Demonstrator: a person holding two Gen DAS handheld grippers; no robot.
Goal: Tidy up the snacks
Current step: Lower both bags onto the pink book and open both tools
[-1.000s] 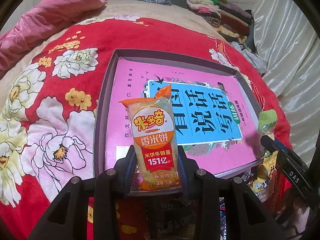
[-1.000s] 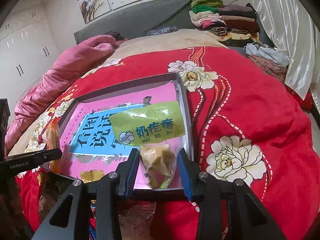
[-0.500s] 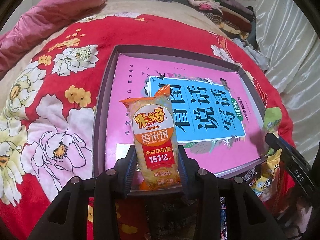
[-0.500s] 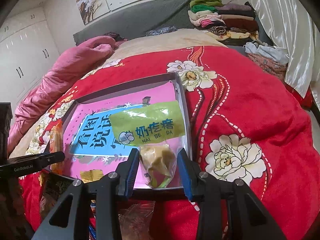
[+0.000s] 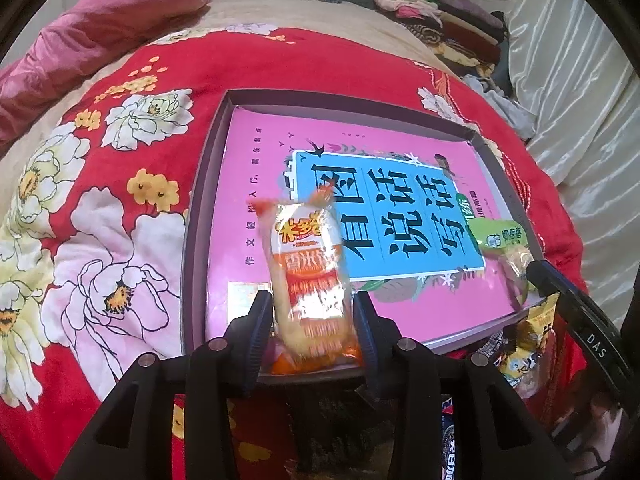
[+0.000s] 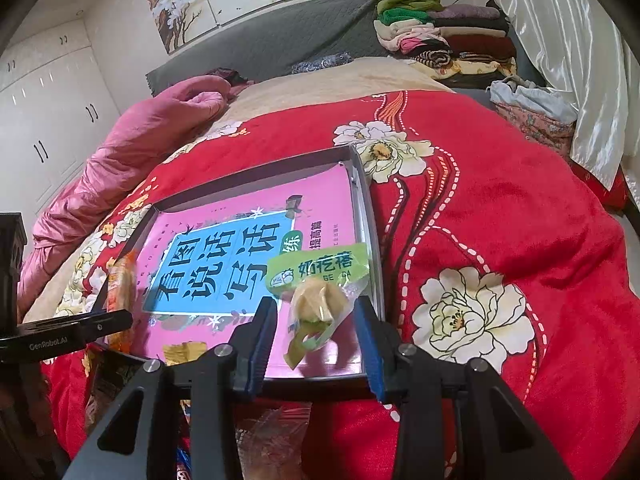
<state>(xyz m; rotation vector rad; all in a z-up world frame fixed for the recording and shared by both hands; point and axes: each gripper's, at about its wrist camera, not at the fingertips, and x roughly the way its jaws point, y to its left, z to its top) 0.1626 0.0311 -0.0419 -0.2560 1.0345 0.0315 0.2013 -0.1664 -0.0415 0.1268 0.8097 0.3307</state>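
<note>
The left gripper [image 5: 312, 330] fingers are spreading around the rice cracker pack [image 5: 308, 280] above the tray [image 5: 200, 216]; it could topple outside. The right gripper [image 6: 316, 334] looks parted around the candy bag [image 6: 320, 300].

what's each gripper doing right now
left gripper: jaws opening, orange rice cracker pack between them
right gripper: green-labelled snack bag between its jaws, grip unclear

rice cracker pack [image 5: 308, 280]: glossy plastic film | blanket [image 5: 100, 208]: plush cloth | tray [image 5: 200, 208]: matt card | curtain [image 6: 560, 40]: satin sheen
</note>
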